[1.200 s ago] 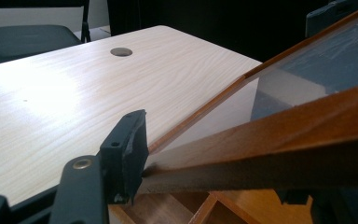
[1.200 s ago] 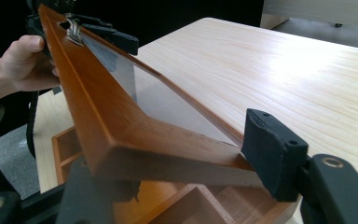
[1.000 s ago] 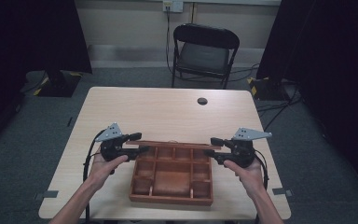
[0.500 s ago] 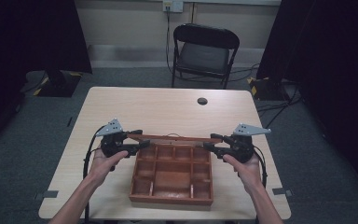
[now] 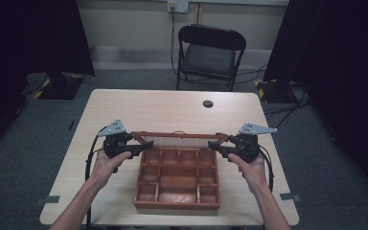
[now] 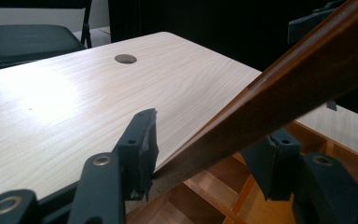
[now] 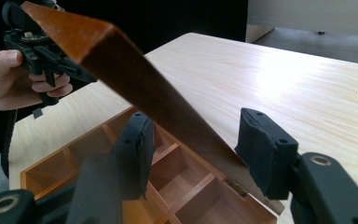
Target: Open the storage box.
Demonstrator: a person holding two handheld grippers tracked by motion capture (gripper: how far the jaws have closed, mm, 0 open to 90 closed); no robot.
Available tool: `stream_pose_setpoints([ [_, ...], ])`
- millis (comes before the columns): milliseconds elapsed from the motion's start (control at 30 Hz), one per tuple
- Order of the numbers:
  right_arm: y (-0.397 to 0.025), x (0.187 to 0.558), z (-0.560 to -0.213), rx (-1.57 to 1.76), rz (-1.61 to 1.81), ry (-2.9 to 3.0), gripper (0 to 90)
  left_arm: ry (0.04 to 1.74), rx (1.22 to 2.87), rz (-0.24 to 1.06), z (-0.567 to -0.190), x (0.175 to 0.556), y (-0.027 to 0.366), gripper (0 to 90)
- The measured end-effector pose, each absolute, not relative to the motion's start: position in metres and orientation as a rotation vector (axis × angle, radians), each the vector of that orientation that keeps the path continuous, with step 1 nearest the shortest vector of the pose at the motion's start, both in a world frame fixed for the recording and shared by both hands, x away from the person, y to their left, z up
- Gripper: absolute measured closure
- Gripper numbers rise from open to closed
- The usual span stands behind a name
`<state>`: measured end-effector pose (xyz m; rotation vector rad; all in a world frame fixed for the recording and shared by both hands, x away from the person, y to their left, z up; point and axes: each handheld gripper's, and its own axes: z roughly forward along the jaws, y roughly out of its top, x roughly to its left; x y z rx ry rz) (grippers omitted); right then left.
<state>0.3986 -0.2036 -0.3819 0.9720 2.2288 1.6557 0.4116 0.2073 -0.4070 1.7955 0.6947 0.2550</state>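
Near the person's edge of the tabletop sits a wooden box with many small compartments. Its lid is hinged along the far side of the box, the side away from the person. The lid is half raised. It stands tilted over the back row of compartments, and its long edge runs from left to right across the box.

The left tool is at the left end of the lid. The right tool is at the right end. Each tool points inward, toward the middle of the box, so the two tools face each other along the lid.

From the left gripper view, the lid slants up between the two black jaws. One jaw is just beside the wood on each side. The jaws look spread, with a gap, not pinching the wood hard. From the right gripper view it is the same: the lid runs between the spread jaws, with clear space on the right side.

Both hands are just as near the lid, one at each end. The lid will probably swing on its hinge, up and away from the person or back down onto the box. Both tools would need to move together, so the lid stays level and does not twist.
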Motion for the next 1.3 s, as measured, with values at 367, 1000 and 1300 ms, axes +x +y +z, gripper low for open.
stream_pose_setpoints([
  [367,-0.202,0.407,-0.384,0.977,1.661,2.229,46.9,0.703,1.792,0.271,-0.409,0.416,0.207,48.0],
  [1000,-0.201,0.42,-0.393,1.011,1.654,2.229,47.4,0.708,1.784,0.269,-0.414,0.425,0.207,50.1],
  [1300,-0.197,0.429,-0.401,1.035,1.655,2.237,45.5,0.725,1.775,0.271,-0.416,0.429,0.206,49.7],
])
